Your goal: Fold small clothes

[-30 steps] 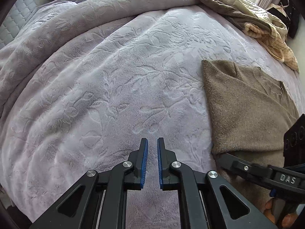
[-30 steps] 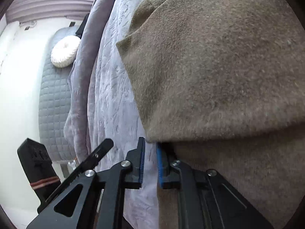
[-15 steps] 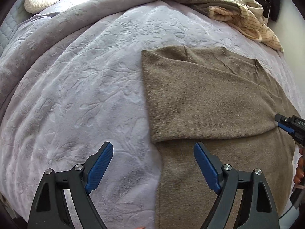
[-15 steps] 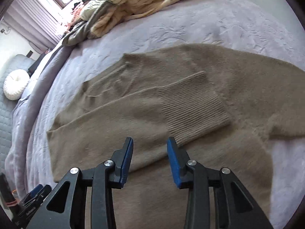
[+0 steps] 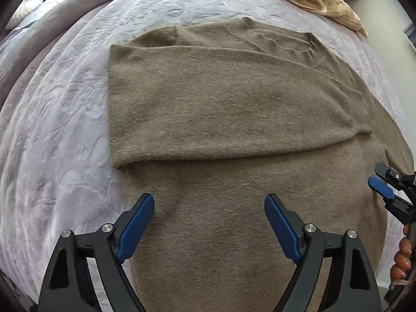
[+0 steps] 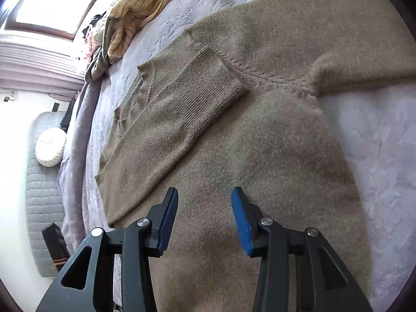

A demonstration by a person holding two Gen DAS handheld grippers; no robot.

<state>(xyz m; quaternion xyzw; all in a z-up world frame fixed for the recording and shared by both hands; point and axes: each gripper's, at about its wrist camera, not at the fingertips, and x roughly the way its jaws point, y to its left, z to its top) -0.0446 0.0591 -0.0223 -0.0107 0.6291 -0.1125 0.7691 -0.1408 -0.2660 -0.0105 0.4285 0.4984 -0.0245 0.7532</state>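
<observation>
Sweater (image 5: 234, 109) flat mid-bed (image 5: 65, 130); one sleeve (image 6: 166, 130) folded across chest. Left gripper (image 5: 209, 223) wide apart, empty. Right gripper (image 6: 205, 218) just been opening, empty above body. Judged next: grasp other sleeve (image 6: 364, 59) near right edge, fold inward.

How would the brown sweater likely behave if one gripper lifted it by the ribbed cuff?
The brown sweater would probably droop limply: its folded sleeve lies flat, following the bedspread. The fuzzy knit looks grippy, so the ribbed cuff likely won't slip. Lifting there would probably undo the fold.
</observation>
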